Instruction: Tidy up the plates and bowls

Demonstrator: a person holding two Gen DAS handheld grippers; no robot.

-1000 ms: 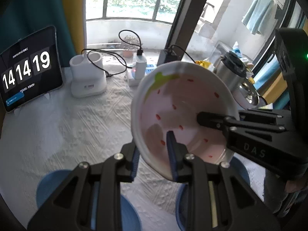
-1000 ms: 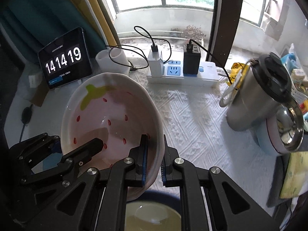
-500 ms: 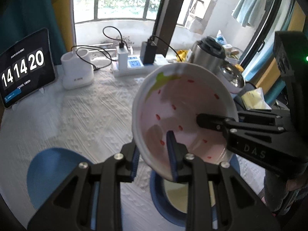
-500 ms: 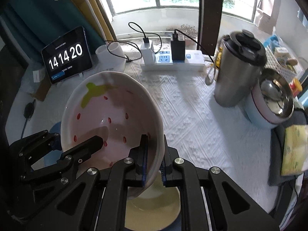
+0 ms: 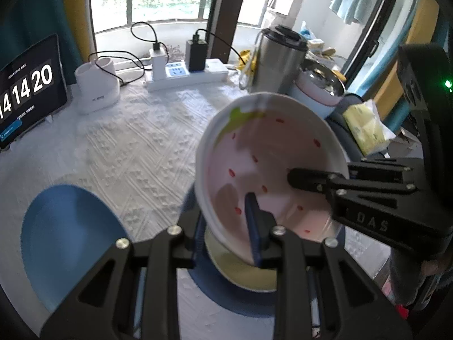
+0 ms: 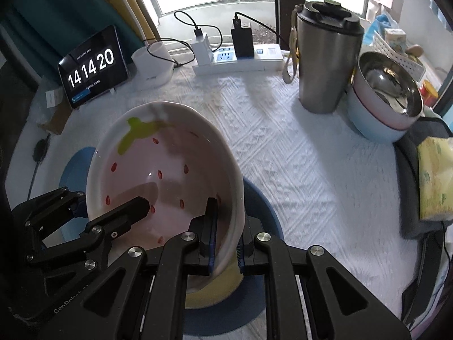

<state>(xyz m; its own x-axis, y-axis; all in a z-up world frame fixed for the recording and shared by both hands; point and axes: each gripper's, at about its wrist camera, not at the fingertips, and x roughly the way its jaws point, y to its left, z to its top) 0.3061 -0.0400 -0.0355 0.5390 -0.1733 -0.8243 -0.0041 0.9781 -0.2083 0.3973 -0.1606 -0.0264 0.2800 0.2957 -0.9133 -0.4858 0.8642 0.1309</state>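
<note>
Presently the strawberry bowl is held tilted in the air above a yellow bowl nested in a blue plate, its rim pinched on opposite sides by the left tool and the right tool, each narrowly clamped. Should either grip be loosened unevenly, the bowl could be tipped and chipped against the dishes below. A white textured cloth is spread over the desk, crowded at the window by a power strip, tablet clock and steel tumbler.
</note>
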